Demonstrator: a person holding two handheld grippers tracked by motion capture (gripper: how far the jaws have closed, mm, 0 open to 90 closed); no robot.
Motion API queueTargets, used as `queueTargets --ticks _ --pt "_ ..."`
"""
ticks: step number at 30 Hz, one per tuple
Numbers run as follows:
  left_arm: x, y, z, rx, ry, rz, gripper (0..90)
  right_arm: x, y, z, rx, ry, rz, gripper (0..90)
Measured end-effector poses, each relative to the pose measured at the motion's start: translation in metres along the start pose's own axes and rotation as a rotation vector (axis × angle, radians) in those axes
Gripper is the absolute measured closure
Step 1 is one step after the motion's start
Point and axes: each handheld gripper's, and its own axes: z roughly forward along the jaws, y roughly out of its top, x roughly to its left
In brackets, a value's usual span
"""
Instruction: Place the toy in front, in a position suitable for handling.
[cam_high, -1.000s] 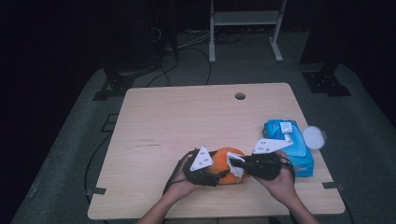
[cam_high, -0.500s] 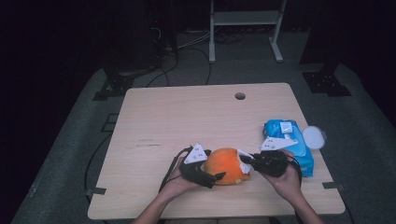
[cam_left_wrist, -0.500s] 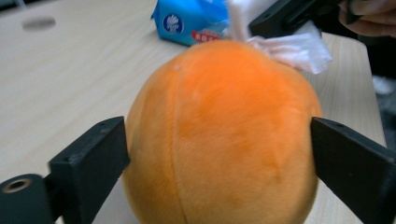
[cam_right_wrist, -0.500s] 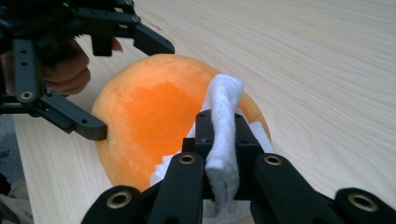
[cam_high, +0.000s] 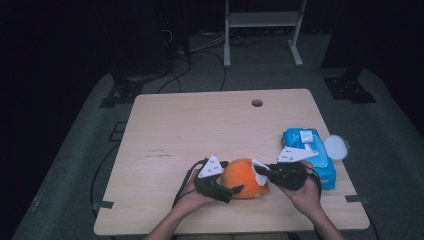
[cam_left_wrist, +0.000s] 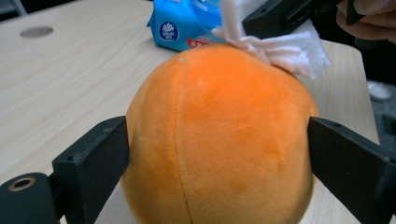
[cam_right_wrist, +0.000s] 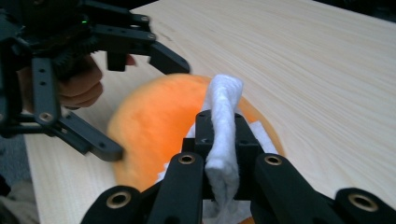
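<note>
An orange plush ball (cam_high: 242, 177) rests on the wooden table (cam_high: 200, 130) near its front edge. My left gripper (cam_high: 232, 176) comes at it from the left. Its jaws have just been closing, and in the left gripper view both jaws of the left gripper (cam_left_wrist: 217, 154) press the sides of the ball (cam_left_wrist: 219, 135). From the right, my right gripper (cam_high: 260, 172) is shut on a white tissue (cam_high: 259, 169) that lies against the top of the ball. In the right gripper view the tissue (cam_right_wrist: 224, 107) stands pinched in the right gripper (cam_right_wrist: 219, 126), over the ball (cam_right_wrist: 154, 126).
A blue pack of wipes (cam_high: 305, 142) lies right of the hands, with a round white lid (cam_high: 336, 147) beside it at the table's right edge. A small hole (cam_high: 257, 103) sits near the far edge. Cables and stand legs are on the floor behind.
The left jaws, nearly together a second ago, have spread and now sit on either side of the ball. The hands have drifted slightly apart, which uncovers more of the ball.
</note>
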Motion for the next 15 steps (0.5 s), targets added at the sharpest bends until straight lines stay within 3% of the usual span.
queueTargets --ticks 1,3,5,6,8,9,11,12,13,15 --pt "0.0 0.0 0.0 0.004 -0.004 0.002 10.7 0.0 0.0 0.0 0.0 0.0 0.0 84.0" --pt "-0.003 0.003 0.001 0.01 0.007 0.012 21.1 0.005 0.002 0.001 -0.002 -0.007 -0.014 84.1" --pt "-0.009 0.009 -0.001 0.012 0.012 0.051 22.9 0.018 0.007 0.003 -0.011 0.023 -0.057 84.1" --pt "-0.015 0.012 -0.001 0.018 0.009 0.093 23.5 0.03 0.01 0.005 -0.019 0.061 -0.086 84.1" --pt "-0.016 0.011 -0.001 0.021 0.014 0.107 23.5 0.035 0.011 0.006 -0.015 0.064 -0.104 84.1" --pt "-0.016 0.011 -0.001 0.018 0.011 0.105 22.6 0.037 0.012 0.006 -0.006 0.042 -0.13 84.1" --pt "-0.014 0.008 -0.001 0.007 0.005 0.09 17.2 0.034 0.012 0.005 -0.005 0.036 -0.119 84.1" --pt "-0.01 0.006 -0.001 -0.006 0.0 0.059 11.9 0.022 0.009 0.003 -0.007 0.023 -0.086 84.1" --pt "-0.01 0.006 -0.001 -0.006 0.0 0.059 8.2 0.022 0.009 0.003 -0.007 0.023 -0.086 84.1" --pt "-0.004 0.002 0.003 0.011 -0.001 0.003 4.1 0.011 0.006 -0.001 -0.014 0.009 -0.048 84.1"
